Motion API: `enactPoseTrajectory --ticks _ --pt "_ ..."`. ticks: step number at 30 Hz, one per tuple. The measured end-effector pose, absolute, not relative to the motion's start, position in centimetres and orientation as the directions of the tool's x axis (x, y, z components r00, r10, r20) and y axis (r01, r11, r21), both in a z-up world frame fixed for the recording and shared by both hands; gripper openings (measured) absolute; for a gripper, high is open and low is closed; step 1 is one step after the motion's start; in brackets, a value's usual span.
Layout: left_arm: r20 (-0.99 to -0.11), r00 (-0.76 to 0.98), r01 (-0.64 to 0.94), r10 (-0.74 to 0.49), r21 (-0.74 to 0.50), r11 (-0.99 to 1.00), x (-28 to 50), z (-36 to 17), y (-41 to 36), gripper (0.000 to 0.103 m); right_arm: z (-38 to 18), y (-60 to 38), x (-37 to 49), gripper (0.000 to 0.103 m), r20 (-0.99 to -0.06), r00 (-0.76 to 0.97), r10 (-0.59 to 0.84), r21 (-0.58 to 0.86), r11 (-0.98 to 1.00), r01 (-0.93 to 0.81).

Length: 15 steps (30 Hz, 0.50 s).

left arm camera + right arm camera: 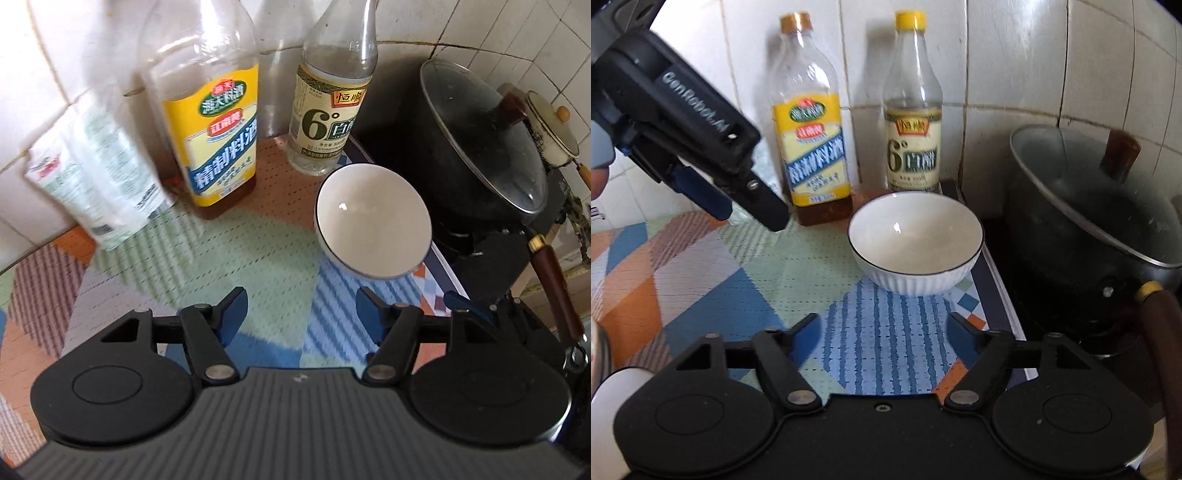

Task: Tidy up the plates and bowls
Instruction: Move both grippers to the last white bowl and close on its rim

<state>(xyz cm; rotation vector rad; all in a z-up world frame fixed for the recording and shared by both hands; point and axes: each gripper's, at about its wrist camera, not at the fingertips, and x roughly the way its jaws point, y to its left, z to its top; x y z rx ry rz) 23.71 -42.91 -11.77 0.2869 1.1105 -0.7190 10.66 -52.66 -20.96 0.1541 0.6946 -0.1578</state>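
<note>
And here we are at the table (701,280), patterned mat (783,266) spread right across it in greens, blues and orange. One white bowl (916,243) sits upright on the mat near its right edge, dark line round the rim, ribbed outside, nothing in it. From the left wrist view the same bowl (373,225) shows just ahead and to the right of that gripper.

Right gripper (884,339) low in its own view, fingers (807,338) wide apart, only mat between them, the bowl ahead and clear of both tips. Left gripper (303,315), fingers (232,314) also apart and holding nothing, mat beneath. In the right wrist view the left gripper (753,214) comes in from the upper left, angled down toward the mat, well left of the bowl, with a bit of the person's hand (598,162) at the frame edge.

Behind the bowl, against the tiled wall (1015,66), two bottles: the yellow-label bottle (810,147) with brown liquid low in it, and the clear bottle (912,122) with a yellow cap just beside it. A soft packet (92,177) leans at the wall to the left, blurred. Off to the right, on the stove, a dark wok (1082,236) under a glass lid (484,136), its brown handle (557,291) pointing toward us. Further back, a small cream pot (554,125).
</note>
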Motion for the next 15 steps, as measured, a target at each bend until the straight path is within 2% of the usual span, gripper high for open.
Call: enactPoseTrajectory --ticks 3,6,11,15 --pt "-0.882 0.256 0.65 -0.395 -0.146 0.746 24.5 -12.8 -44.1 0.066 -21.8 -52.6 11.6 0.093 -0.625 0.774 -0.1 0.066 0.981 0.18" --pt "-0.868 0.294 0.642 -0.401 -0.132 0.755 25.6 -13.8 -45.2 0.075 -22.7 -53.0 13.0 0.094 -0.624 0.773 -0.113 0.05 0.982 0.184" --pt "-0.897 0.264 0.616 -0.354 -0.125 0.778 27.5 -16.5 -47.0 0.075 -24.6 -54.0 15.1 0.097 -0.592 0.794 -0.137 0.047 0.978 0.204" --pt "-0.881 0.286 0.65 -0.378 -0.111 0.752 27.9 -17.5 -48.2 0.073 -25.6 -55.2 16.1 0.095 -0.578 0.803 -0.147 0.06 0.974 0.221"
